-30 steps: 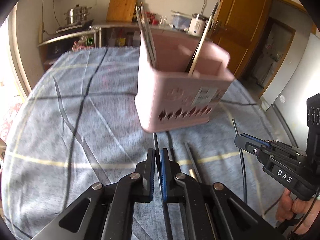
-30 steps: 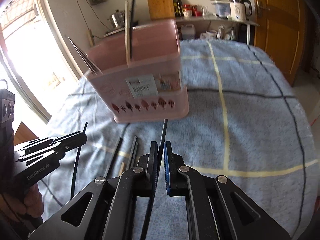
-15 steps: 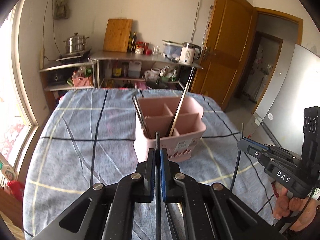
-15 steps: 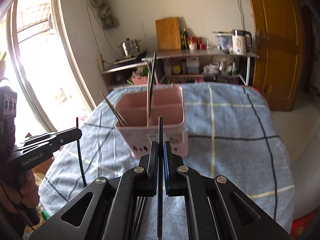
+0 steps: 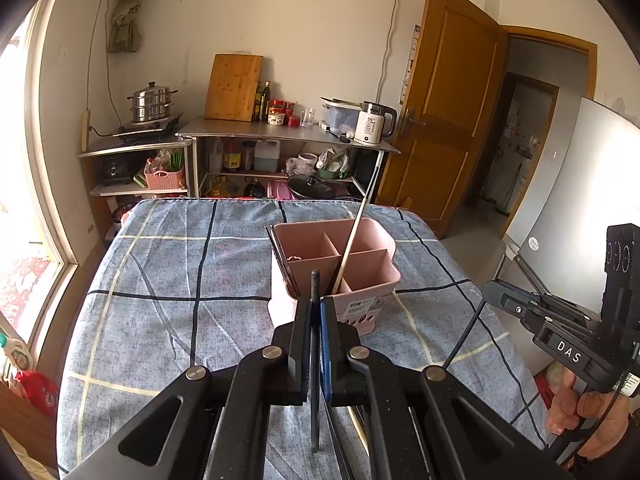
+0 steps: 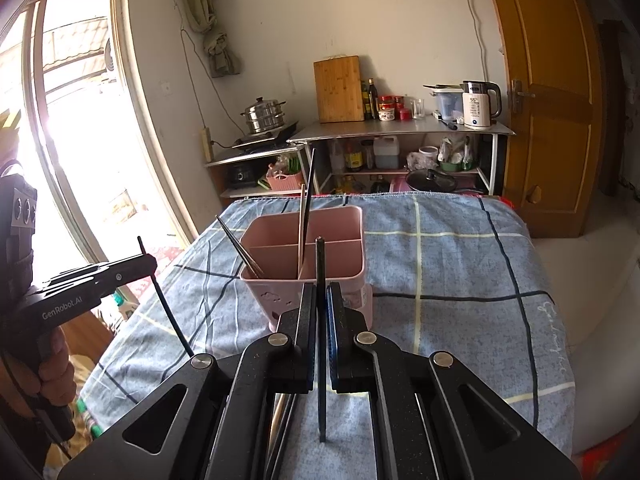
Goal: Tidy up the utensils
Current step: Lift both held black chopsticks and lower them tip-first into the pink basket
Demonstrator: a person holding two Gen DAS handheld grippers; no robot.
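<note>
I hold one black chopstick (image 5: pixel 315 284) clamped in the left gripper (image 5: pixel 316 320), another (image 6: pixel 320 264) in the right gripper (image 6: pixel 321 308), both short of the pink holder (image 5: pixel 360 280); tips may snag upright utensils (image 5: pixel 354 240) or slip.

A pink four-compartment holder (image 5: pixel 360 280) stands upright at twelve o'clock, chopsticks (image 6: pixel 304 216) leaning inside; each gripper pinches one black chopstick (image 5: pixel 315 284).

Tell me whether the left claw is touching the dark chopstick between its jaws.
Touching. The left wrist view shows the left claw shut on the dark chopstick, with no gap at either pad and the stick held above the blue checked tablecloth.
</note>
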